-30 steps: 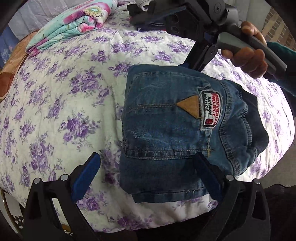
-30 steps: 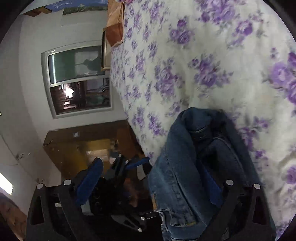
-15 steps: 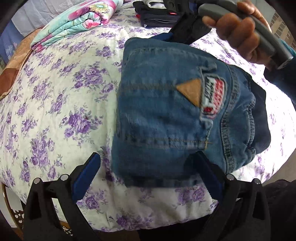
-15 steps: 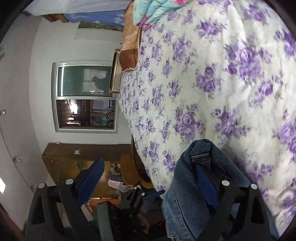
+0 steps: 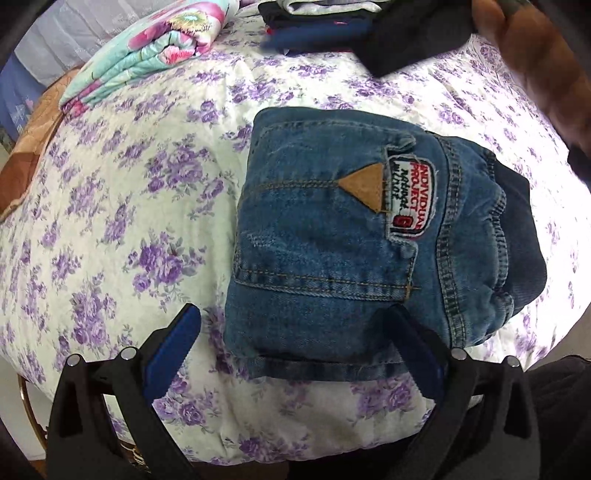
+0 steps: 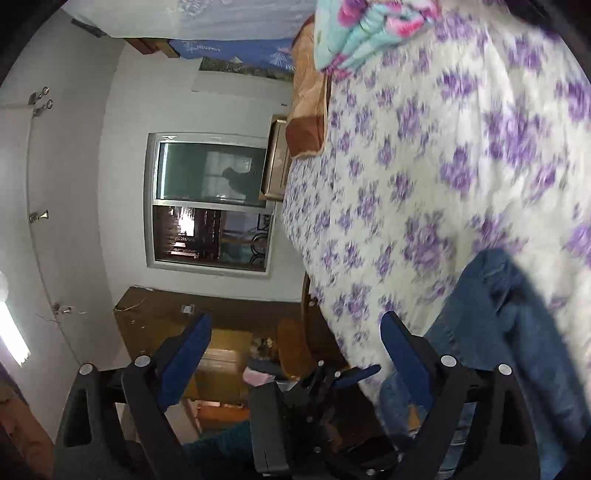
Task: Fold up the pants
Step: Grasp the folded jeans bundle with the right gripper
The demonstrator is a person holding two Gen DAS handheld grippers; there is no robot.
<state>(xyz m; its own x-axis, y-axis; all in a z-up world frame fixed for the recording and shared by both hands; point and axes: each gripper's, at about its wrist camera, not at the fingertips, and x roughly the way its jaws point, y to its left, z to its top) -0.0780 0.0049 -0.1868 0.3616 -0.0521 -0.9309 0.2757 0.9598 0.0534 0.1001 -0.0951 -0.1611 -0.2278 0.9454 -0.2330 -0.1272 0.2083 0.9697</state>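
Bedspread, white with purple flowers, fills most of both views and carries everything else: a folded floral blanket at its far left and a dark stack of folded clothes at the far edge. Jeans lie near the bed's front edge as a compact folded bundle, back pocket and sewn patch facing up, the waistband side bulging toward the right. The left gripper hangs steeply above the bundle's near edge with its jaws spread wide; one pad sits over the denim, the other over bare bedspread, and neither presses cloth. The right gripper points nearly level across the bed, jaws wide and empty, though easing slightly inward, with the denim lying just outside its right finger. The bundle runs a little longer front to back than across, and the left gripper looks the nearer for any last tidy, judging by how the fold already sits.
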